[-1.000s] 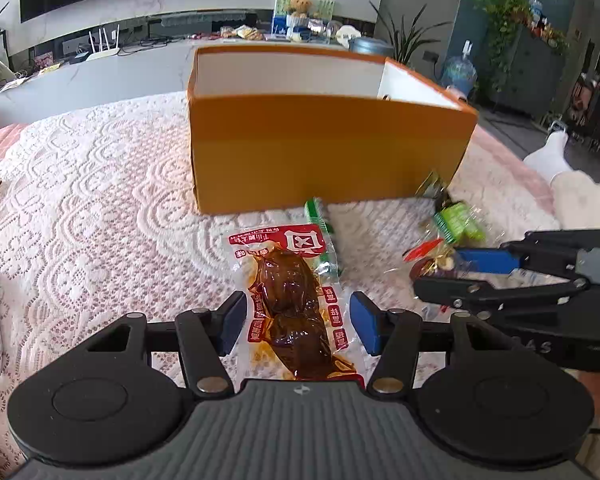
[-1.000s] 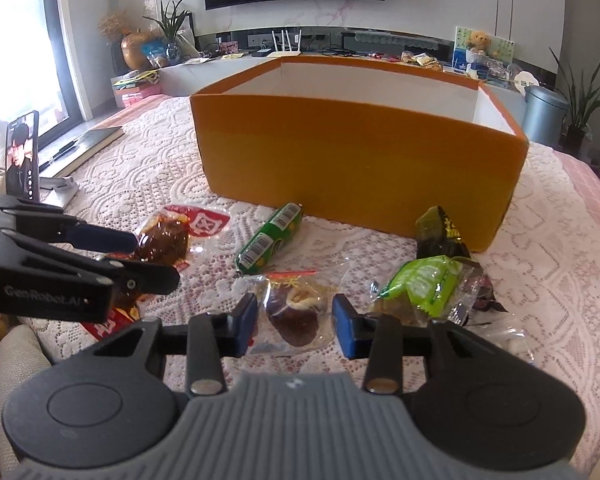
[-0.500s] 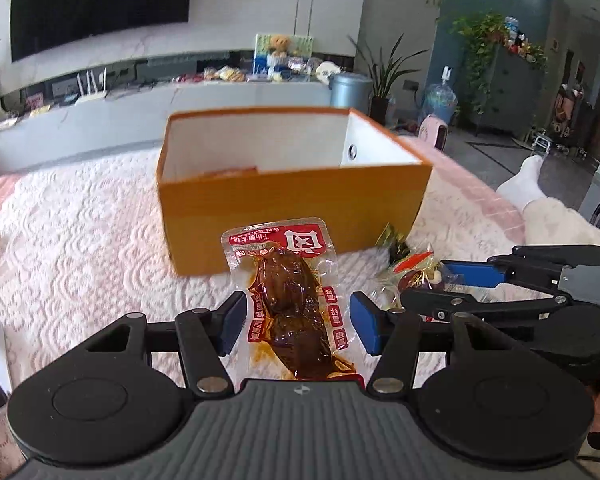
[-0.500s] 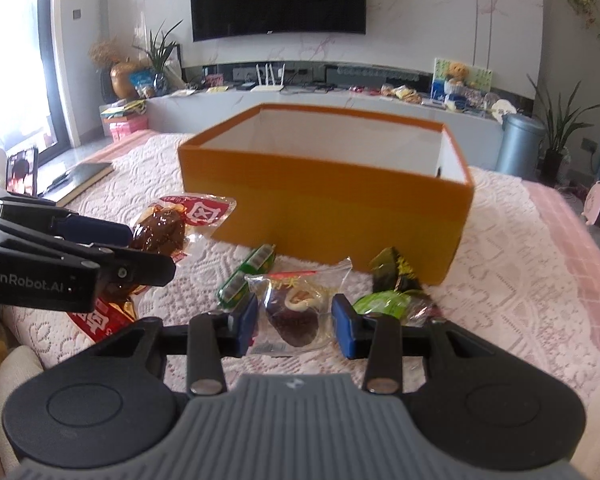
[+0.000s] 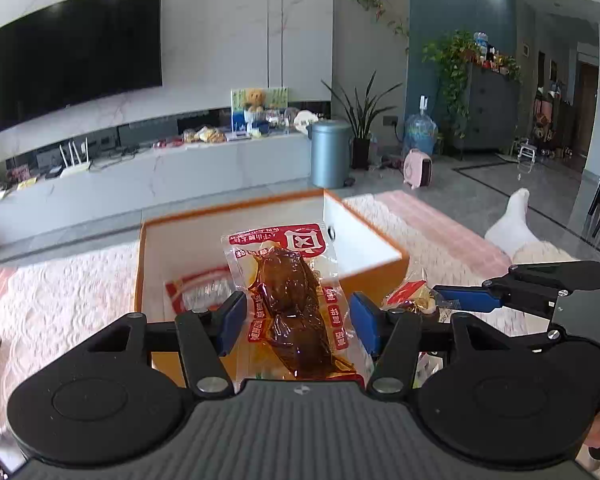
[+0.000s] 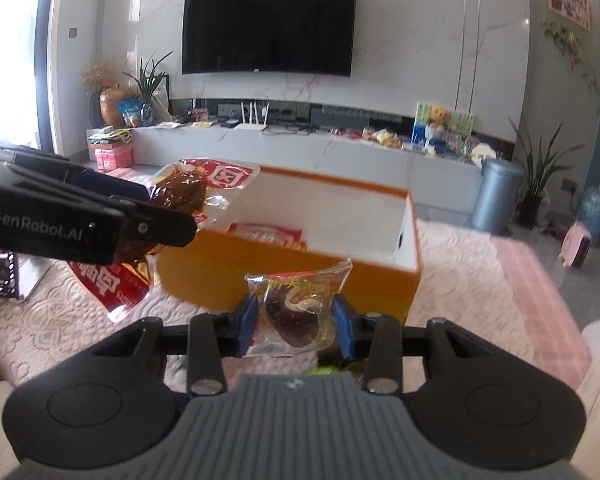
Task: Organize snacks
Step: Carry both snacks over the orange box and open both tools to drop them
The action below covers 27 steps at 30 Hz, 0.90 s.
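Snacks are in both claws, lifted above the lace cloth and heading for the open orange cardboard box with white inside walls [image 5: 364,248].

Left of that box, the left claw [image 5: 298,322] stands fairly wide, and the clear red-printed packet of dark braised meat [image 5: 296,296] lies between its blue pads; whether the pads actually press its edges I cannot tell for certain, though it hangs clear of the cloth. That packet is long and floppy, so its front end should be carried past the box's near wall before the pads part.

Nearer the box's right end, the right claw [image 6: 295,322] is closed narrowly on a small clear pouch holding a dark round sweet [image 6: 298,304]. It likely needs a little more height to clear the orange rim, then a drop beside the red-and-white packet already lying inside the box [image 5: 198,288].

Both claws sit close together, so releasing one at a time avoids a bump. Green wrappers [image 6: 320,370] remain on the white lace cloth [image 6: 480,280] in front of the box.
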Motion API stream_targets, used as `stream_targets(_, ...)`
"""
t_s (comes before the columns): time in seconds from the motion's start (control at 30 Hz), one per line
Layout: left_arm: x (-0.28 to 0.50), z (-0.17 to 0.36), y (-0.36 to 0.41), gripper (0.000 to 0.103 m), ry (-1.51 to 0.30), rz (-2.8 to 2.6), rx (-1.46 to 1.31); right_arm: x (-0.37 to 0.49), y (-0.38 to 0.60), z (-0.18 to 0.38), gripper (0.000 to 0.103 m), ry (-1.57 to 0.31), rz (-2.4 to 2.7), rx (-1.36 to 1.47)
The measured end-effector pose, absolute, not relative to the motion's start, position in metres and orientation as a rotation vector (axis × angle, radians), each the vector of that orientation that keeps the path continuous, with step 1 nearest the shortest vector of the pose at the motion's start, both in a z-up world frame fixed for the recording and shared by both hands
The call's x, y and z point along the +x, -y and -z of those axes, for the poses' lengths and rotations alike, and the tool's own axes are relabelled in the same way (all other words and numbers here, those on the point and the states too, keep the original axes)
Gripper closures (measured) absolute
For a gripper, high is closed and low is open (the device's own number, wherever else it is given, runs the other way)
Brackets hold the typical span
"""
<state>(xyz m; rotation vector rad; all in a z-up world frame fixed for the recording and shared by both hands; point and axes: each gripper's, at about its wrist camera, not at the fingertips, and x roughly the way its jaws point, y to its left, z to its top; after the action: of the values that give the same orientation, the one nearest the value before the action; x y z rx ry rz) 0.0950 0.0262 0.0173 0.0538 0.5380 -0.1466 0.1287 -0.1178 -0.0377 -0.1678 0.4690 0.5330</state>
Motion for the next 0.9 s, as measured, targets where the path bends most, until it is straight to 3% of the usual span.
stream_targets(0.5, 0.16, -0.025, -0.029, 0.038, -0.565, 0.142, 0.007, 0.206, 0.107, 0.002, 0.064, -0.445, -0.501, -0.277)
stream_targets(0.9, 0.219, -0.007, -0.039, 0.038, -0.652, 0.12, -0.036, 0.286, 0.083, 0.01, 0.064, -0.55, -0.486, -0.289)
